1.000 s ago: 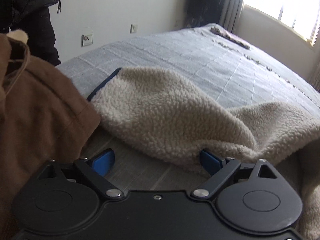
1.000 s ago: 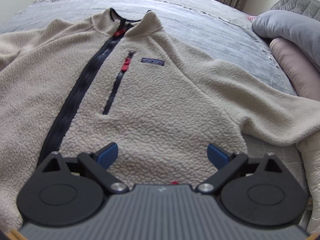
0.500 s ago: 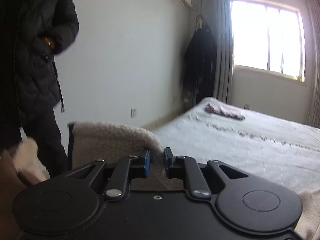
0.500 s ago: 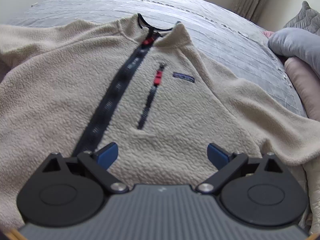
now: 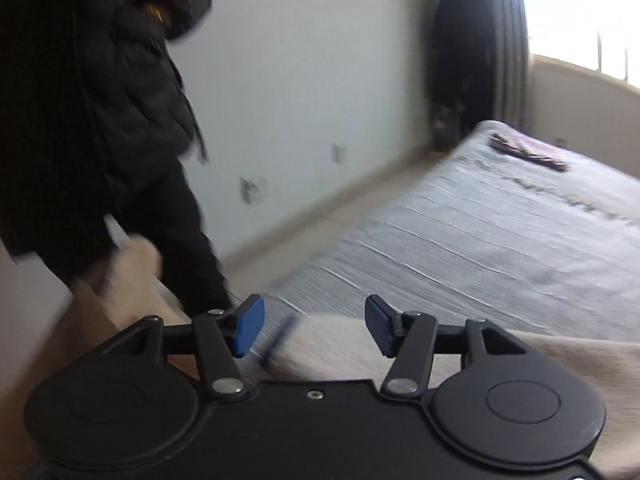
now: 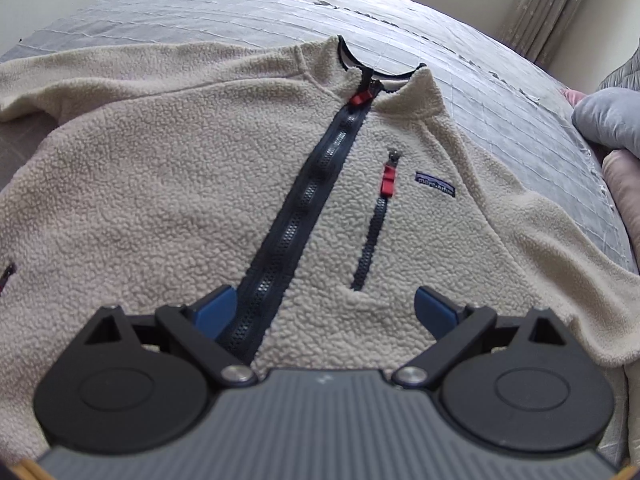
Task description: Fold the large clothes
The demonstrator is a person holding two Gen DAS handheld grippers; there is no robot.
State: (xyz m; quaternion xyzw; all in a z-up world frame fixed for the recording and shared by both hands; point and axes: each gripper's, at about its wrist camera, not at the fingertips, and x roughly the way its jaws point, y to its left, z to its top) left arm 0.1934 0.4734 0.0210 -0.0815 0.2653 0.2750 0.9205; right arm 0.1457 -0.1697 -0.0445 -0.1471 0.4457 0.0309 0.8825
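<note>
A cream fleece jacket [image 6: 168, 208] lies front up on the grey bed [image 6: 260, 12], with a dark zipper [image 6: 304, 200] down its middle and both sleeves spread out. My right gripper [image 6: 326, 310] is open and empty, hovering over the jacket's lower front. My left gripper [image 5: 312, 326] is open and empty above the end of a fleece sleeve [image 5: 332, 344] with a blue cuff edge, at the bed's corner. The left wrist view is blurred.
A person in black clothes [image 5: 100, 128] stands at the left by the white wall. A folded dark cloth [image 5: 528, 150] lies at the bed's far end. Grey and pink pillows [image 6: 612, 120] sit at the right. Dark clothes [image 5: 468, 56] hang by the window.
My left gripper closed on the sleeve end, lifted it, and has now opened, with the sleeve lying below it. My right gripper has shifted left across the jacket front, still open.
</note>
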